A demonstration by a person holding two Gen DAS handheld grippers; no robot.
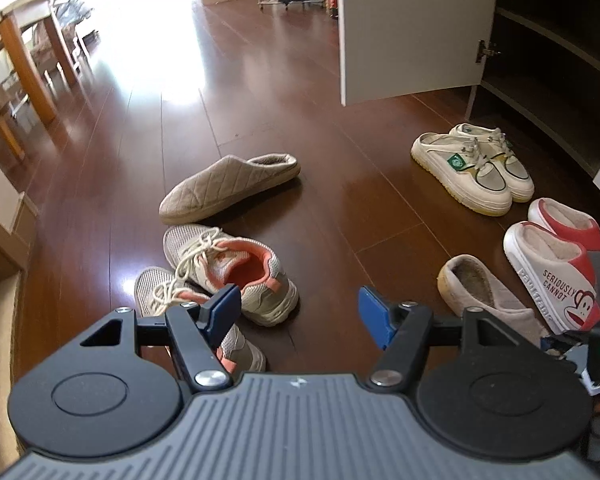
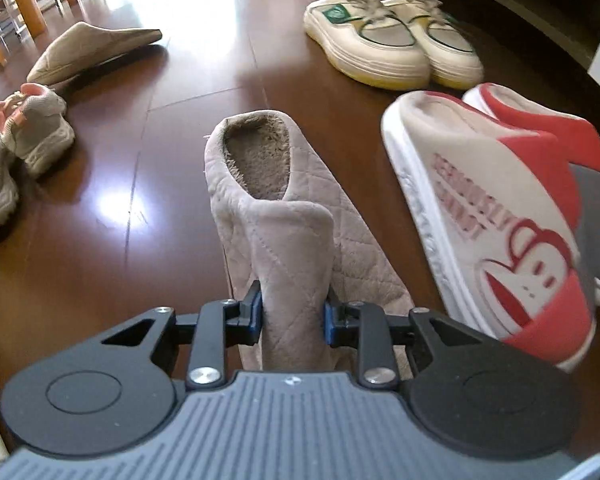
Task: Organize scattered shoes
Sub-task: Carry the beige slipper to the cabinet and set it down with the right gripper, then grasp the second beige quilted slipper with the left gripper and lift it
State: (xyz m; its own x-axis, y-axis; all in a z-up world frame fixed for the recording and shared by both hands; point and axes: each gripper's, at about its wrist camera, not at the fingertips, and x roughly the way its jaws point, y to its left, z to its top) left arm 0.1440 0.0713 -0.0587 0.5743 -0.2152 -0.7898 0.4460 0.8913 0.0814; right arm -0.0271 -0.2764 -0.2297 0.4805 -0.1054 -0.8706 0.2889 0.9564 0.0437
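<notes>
On the far left a dining table (image 1: 24, 60) with wooden legs stands well clear of the shoes, so I ignore it. Nearer, on the wooden floor (image 1: 300, 128), the two grey-and-coral mesh sneakers (image 1: 228, 268) lie crossed, one heel resting over the other, which tells me nobody has paired them yet. My left tongs (image 1: 298, 314) hang just above and to the right of them with the blue pads standing wide and nothing between; I judge I am keeping them open and low there so they can drop onto a sneaker heel next.

Just beyond the sneakers lies one beige quilted slipper (image 1: 228, 186), alone and turned sideways. Its mate, the second beige slipper (image 2: 276, 208), is to the right, and my right tongs (image 2: 294, 312) are pinched narrow on the soft toe cap, the fabric bunched up between the pads. I am gripping the upper because it folds easily and gives the pads something to bite; the sole looks to be resting on the floor. I take it the aim is to carry this one over to its partner or set both beside the tidy pairs.

Right of it, the red-and-white cartoon slippers (image 2: 500, 208) sit side by side, touching, already matched. Farther off, the cream lace-up mules (image 2: 392, 44) are likewise together, toes aligned, near the open shoe cabinet (image 1: 540, 80), whose dark shelves look empty from here, with its white door (image 1: 416, 32) swung out.
</notes>
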